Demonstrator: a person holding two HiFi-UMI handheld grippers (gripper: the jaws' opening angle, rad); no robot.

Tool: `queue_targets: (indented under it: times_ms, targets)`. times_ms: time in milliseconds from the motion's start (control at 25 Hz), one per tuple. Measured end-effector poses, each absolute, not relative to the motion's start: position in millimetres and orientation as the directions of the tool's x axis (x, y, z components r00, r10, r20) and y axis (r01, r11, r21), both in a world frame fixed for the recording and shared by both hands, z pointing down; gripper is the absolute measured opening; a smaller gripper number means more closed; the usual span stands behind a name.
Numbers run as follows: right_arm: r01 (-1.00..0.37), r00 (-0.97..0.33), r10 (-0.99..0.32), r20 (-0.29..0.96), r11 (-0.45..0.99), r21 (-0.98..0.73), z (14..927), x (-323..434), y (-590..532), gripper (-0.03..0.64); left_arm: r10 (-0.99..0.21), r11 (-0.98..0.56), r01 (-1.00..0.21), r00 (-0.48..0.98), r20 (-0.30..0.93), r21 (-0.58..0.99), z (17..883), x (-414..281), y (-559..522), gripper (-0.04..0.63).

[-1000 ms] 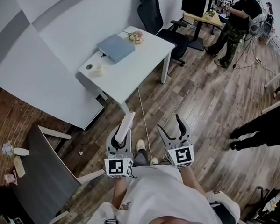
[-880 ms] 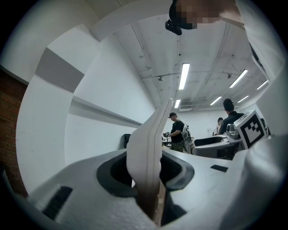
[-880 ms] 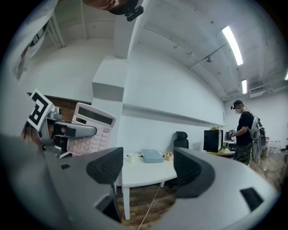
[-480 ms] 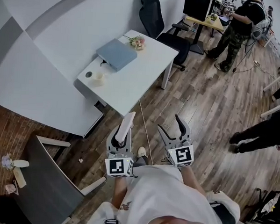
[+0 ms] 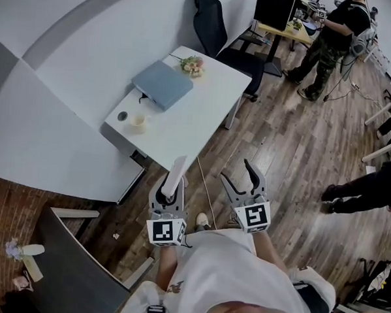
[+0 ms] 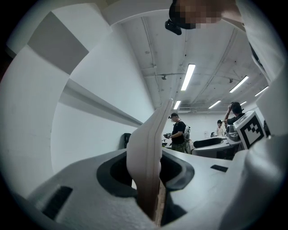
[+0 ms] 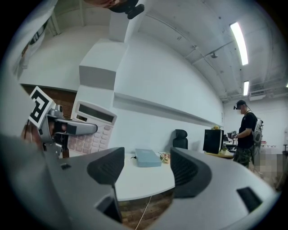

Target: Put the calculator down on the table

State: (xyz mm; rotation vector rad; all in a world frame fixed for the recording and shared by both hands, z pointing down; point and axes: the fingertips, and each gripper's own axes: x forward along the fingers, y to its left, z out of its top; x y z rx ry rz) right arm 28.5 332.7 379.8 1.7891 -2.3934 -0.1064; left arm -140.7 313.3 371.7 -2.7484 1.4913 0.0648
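A pale calculator (image 5: pixel 176 173) stands on edge between the jaws of my left gripper (image 5: pixel 171 188), which is shut on it. In the left gripper view the calculator (image 6: pixel 151 148) rises edge-on from the left gripper (image 6: pixel 150 175). My right gripper (image 5: pixel 237 173) is beside it, open and holding nothing. The right gripper view shows the calculator's (image 7: pixel 92 128) keys and display at the left, and the right gripper (image 7: pixel 146 168) open toward the white table (image 7: pixel 139 179). Both grippers hang over the wooden floor, just short of the table's (image 5: pixel 191 119) near corner.
On the table lie a blue-grey box (image 5: pixel 162 83), a small bunch of flowers (image 5: pixel 192 65) and a cup (image 5: pixel 138 120). A black office chair (image 5: pixel 218 29) stands behind it. One person (image 5: pixel 329 29) stands at the far right, another's legs (image 5: pixel 364 187) nearer. A dark desk (image 5: pixel 72 270) sits at lower left.
Both grippers have moved together toward the white table, which now lies closer below them in the head view. The left gripper's hold on the calculator is unchanged; the right stays open.
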Motion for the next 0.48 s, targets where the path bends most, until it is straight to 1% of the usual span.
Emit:
queue_targets:
  times_ms: [480]
  targets:
    - [-0.951,-0.241,-0.962,0.125,0.26,0.167,386,28,275,0.308,-0.818,-0.576,-0.817,0.575,-0.028,0.044,382,-140,248,0.124]
